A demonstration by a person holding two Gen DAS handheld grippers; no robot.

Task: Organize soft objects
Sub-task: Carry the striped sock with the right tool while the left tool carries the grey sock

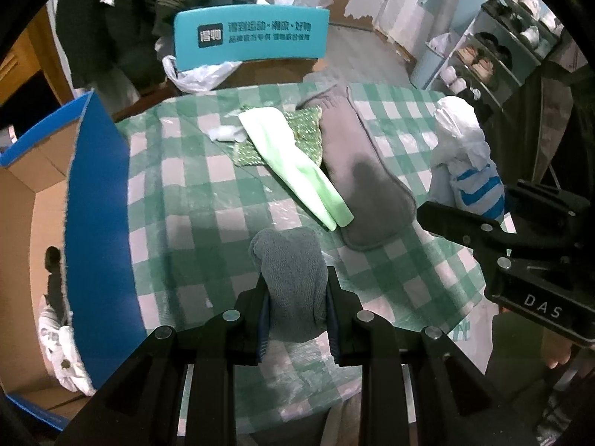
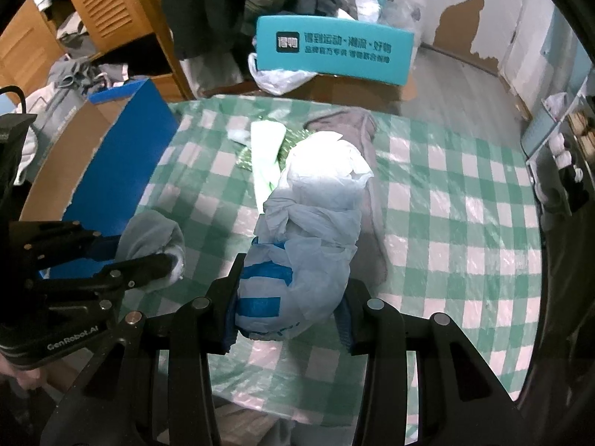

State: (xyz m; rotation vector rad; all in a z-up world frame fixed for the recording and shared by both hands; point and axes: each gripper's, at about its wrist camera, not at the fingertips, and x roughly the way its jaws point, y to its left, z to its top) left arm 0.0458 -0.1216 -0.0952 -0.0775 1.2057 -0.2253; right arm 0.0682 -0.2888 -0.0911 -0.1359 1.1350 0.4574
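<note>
Grey cloth [image 1: 293, 278] beside blue box [image 1: 100, 223]

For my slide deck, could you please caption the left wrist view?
Left gripper clamps a grey towel above the green-checked tablecloth, beside a blue cardboard box.

Plastic bag [image 2: 316, 219] hides grey cloth [image 2: 368, 171] partly

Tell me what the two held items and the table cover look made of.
Grey cloth: likely terry or fleece, with a nubbly, matte pile. White bundle: thin plastic bag, crinkled and translucent, with blue print. Cover: probably plastic sheeting, glossy with wrinkled glare.
</note>
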